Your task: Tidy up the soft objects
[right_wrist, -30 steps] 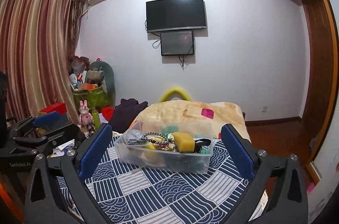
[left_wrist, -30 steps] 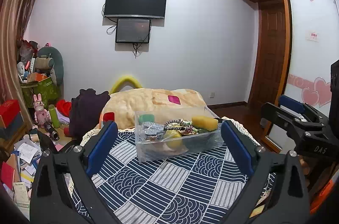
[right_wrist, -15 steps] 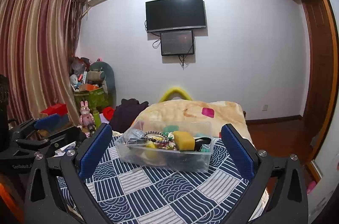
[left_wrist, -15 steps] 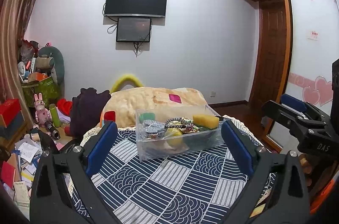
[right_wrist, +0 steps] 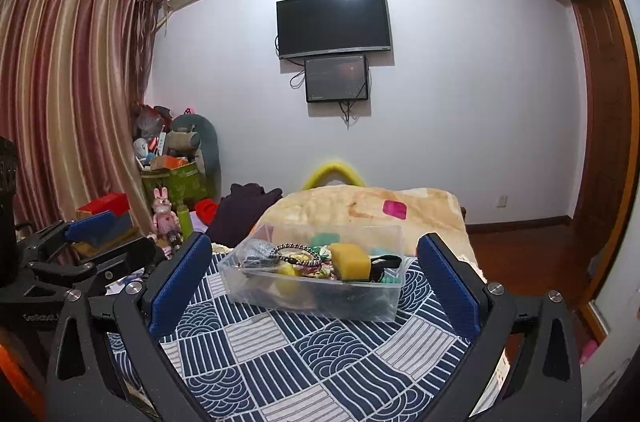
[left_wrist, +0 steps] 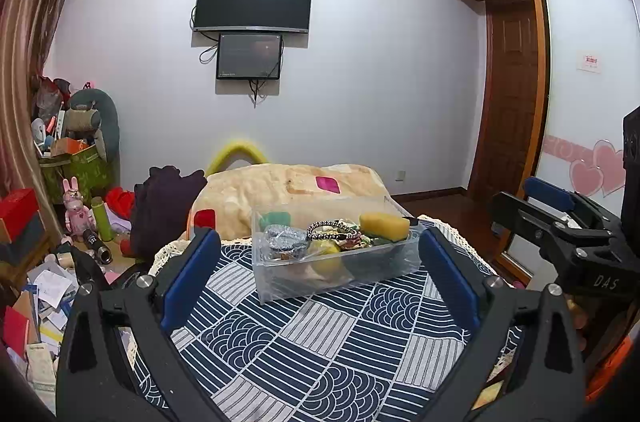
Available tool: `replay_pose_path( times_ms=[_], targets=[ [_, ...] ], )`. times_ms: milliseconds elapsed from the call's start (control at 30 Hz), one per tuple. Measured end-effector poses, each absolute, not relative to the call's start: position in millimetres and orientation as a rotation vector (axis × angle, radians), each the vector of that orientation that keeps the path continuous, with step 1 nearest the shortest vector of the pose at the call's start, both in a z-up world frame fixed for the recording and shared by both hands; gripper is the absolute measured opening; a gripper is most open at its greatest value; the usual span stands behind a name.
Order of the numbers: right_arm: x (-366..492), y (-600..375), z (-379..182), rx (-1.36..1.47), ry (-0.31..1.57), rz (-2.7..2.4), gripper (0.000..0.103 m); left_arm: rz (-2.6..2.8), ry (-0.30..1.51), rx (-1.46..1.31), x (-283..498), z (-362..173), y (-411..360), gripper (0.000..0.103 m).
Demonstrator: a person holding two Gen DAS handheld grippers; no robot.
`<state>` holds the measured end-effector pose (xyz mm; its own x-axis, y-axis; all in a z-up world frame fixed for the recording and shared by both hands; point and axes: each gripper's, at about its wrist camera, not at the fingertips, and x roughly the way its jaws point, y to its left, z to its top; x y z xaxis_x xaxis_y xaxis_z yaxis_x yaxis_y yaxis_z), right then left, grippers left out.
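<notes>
Clear bin [left_wrist: 336, 262] of soft items — ahead, beyond both wide-spread jaws.

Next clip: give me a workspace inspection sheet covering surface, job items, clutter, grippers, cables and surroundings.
Surface: navy patterned cloth, bare in front of the bin.
Job's things: clear bin holding yellow sponge, bead bracelet and other small items.
Clutter: floor pile to the left.
Grippers: left gripper open, empty; right gripper open, empty.
Cables: wires hang below wall screens.
Surroundings: folded blanket behind bin, curtain, door.
</notes>
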<state>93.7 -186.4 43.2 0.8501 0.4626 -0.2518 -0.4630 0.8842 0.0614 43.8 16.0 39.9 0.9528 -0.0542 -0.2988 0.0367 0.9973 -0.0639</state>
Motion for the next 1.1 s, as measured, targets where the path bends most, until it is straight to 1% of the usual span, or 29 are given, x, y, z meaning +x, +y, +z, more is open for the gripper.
replay_pose_path(
  times_ms=[133,1100],
  targets=[
    [92.6,-186.0,42.8,-0.002,0.269,0.485,0.103,-0.042,0.303,-0.059,43.5,38.8,16.0,0.102],
    [92.3,-189.3,42.0,0.007,0.270,0.484,0.103,-0.059,0.308,-0.061,42.6,42.2,18.3,0.103]
  ],
)
